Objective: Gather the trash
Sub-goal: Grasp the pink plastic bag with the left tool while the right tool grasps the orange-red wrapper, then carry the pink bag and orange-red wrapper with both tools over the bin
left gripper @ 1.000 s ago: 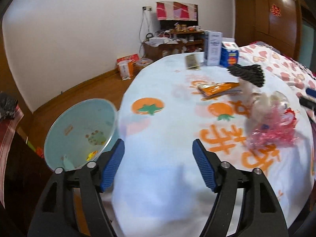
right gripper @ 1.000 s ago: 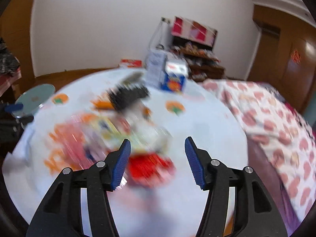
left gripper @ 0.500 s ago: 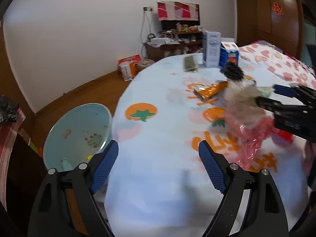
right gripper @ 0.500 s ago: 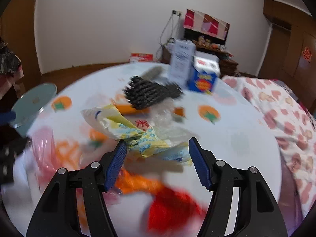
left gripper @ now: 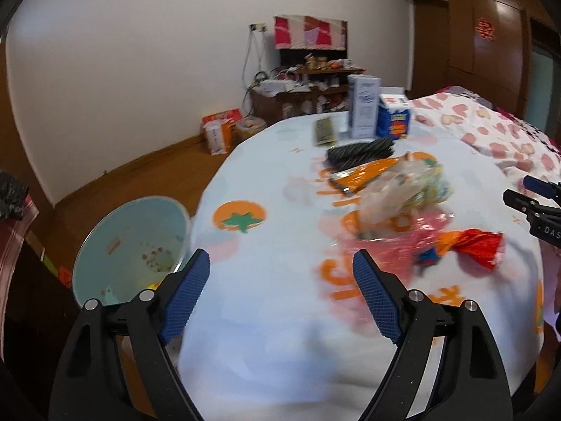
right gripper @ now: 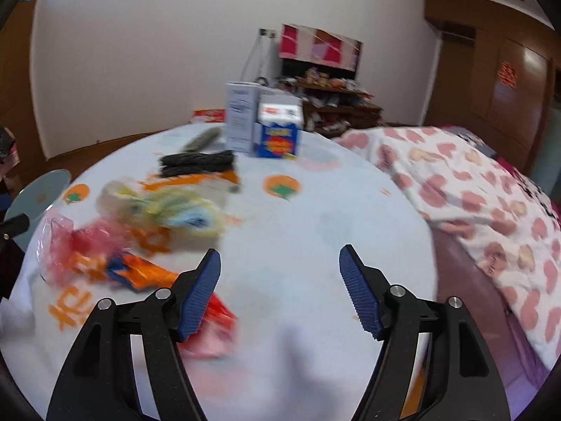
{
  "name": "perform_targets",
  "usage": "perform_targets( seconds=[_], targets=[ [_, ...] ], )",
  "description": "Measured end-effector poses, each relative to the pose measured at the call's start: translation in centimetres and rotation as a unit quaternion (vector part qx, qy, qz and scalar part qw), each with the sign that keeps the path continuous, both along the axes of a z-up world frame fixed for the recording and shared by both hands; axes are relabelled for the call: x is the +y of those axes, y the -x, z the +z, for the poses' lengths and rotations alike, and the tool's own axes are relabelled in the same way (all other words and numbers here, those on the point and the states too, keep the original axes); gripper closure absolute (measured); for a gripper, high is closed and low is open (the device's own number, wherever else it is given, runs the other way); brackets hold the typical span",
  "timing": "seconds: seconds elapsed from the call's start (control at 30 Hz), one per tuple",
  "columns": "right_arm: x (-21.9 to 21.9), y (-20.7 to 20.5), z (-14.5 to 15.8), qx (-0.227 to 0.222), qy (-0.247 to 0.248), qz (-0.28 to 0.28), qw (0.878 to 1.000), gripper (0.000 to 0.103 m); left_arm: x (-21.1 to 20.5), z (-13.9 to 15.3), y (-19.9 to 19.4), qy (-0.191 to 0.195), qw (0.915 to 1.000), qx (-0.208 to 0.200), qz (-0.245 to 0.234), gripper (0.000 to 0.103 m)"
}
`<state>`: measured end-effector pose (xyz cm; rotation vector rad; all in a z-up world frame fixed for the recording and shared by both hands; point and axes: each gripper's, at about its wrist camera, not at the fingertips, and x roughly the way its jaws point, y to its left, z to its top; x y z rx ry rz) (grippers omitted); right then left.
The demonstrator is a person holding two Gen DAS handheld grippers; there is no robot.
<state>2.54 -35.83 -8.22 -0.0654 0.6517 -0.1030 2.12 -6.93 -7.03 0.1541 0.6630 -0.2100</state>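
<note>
Trash lies in a loose pile on the round table with its white orange-print cloth: a red-orange wrapper, pink cellophane, a clear bag with yellow print, an orange packet and a black ribbed piece. A pale blue bin stands on the floor at the table's left edge. My left gripper is open and empty above the table's near edge. My right gripper is open and empty, with the red-orange wrapper just left of it.
Two upright cartons, white and blue, stand at the table's far side. A bed with a heart-print quilt lies to the right. A cluttered low shelf stands by the back wall.
Both views have swung. The right gripper has pulled back from the trash pile, which now lies to its left. The left gripper has shifted toward the table and the pile.
</note>
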Motion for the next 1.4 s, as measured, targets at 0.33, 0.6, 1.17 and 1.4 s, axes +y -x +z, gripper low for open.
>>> perform_targets(
  seconds=[0.33, 0.6, 1.17, 1.4],
  targets=[
    [0.1, 0.3, -2.2, 0.020, -0.026, 0.008, 0.999, 0.033, -3.9, -3.0, -1.3, -0.014, 0.9981, 0.037, -0.047, 0.028],
    [2.5, -0.6, -3.2, 0.037, -0.062, 0.073, 0.995, 0.033, -5.1, -3.5, -0.8, 0.005, 0.9918, 0.053, -0.116, 0.091],
    [5.0, -0.8, -4.5, 0.090, -0.078, 0.139, 0.983, 0.085, 1.1, 1.1, 0.2, 0.032, 0.9975, 0.012, -0.062, 0.097],
    [5.5, 1.2, -0.4, 0.025, -0.071, 0.146, 0.986, 0.085, 4.1, 2.2, -0.9, 0.034, 0.9993, -0.001, -0.014, 0.097]
  ],
)
